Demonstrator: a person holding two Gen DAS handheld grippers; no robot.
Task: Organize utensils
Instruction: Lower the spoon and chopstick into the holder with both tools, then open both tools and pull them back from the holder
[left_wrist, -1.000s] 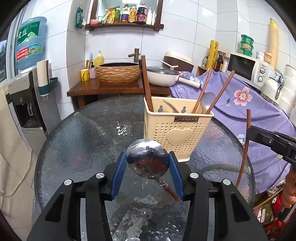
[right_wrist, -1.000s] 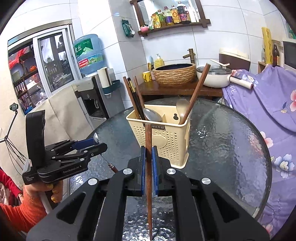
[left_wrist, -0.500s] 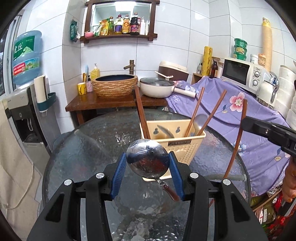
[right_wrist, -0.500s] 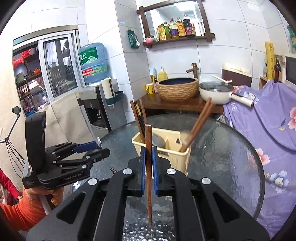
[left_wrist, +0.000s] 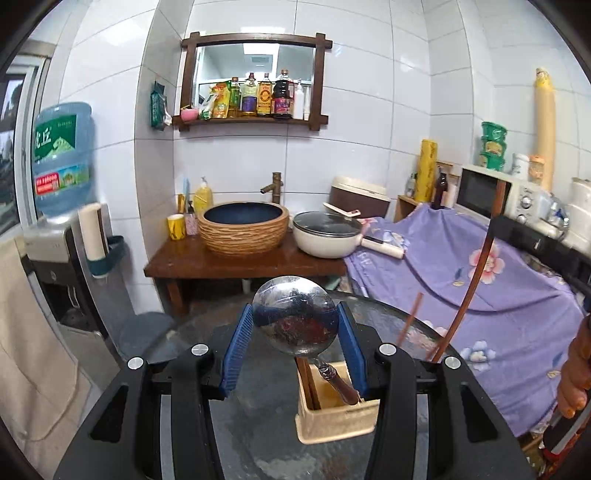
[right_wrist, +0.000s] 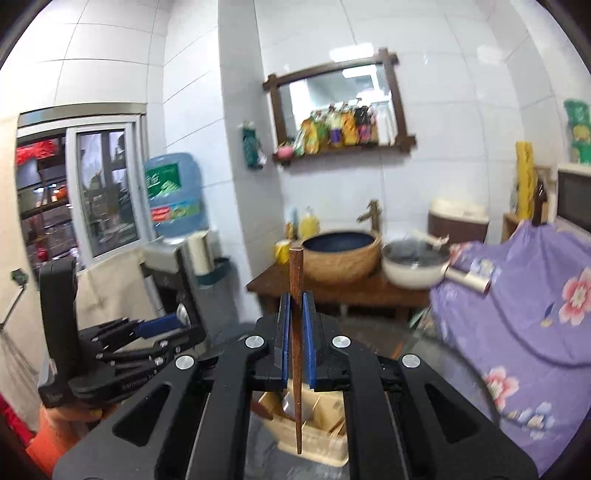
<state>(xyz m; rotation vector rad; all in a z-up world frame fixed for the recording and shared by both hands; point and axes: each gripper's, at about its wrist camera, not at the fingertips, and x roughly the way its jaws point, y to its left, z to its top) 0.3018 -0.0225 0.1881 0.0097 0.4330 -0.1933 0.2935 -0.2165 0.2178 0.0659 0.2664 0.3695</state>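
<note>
My left gripper (left_wrist: 295, 325) is shut on a steel spoon (left_wrist: 295, 321) with a dark handle; its bowl sits between the blue pads and the handle points down over the cream utensil basket (left_wrist: 332, 417). My right gripper (right_wrist: 295, 325) is shut on a brown wooden chopstick (right_wrist: 296, 332), held upright with its lower tip above the same basket (right_wrist: 314, 428). The chopstick also shows in the left wrist view (left_wrist: 469, 291), and the left gripper shows in the right wrist view (right_wrist: 162, 328). Dark chopsticks (left_wrist: 306, 380) stand in the basket.
The basket stands on a round glass table (left_wrist: 258, 443). Behind are a wooden stand with a woven basin (left_wrist: 243, 229) and a white pan (left_wrist: 325, 236), a purple flowered cloth (left_wrist: 480, 273), a microwave (left_wrist: 491, 192) and a water dispenser (left_wrist: 59, 236).
Both grippers have risen and tilted up, so the basket has dropped low between the fingers in each view. Each still holds its utensil, now above the basket.
</note>
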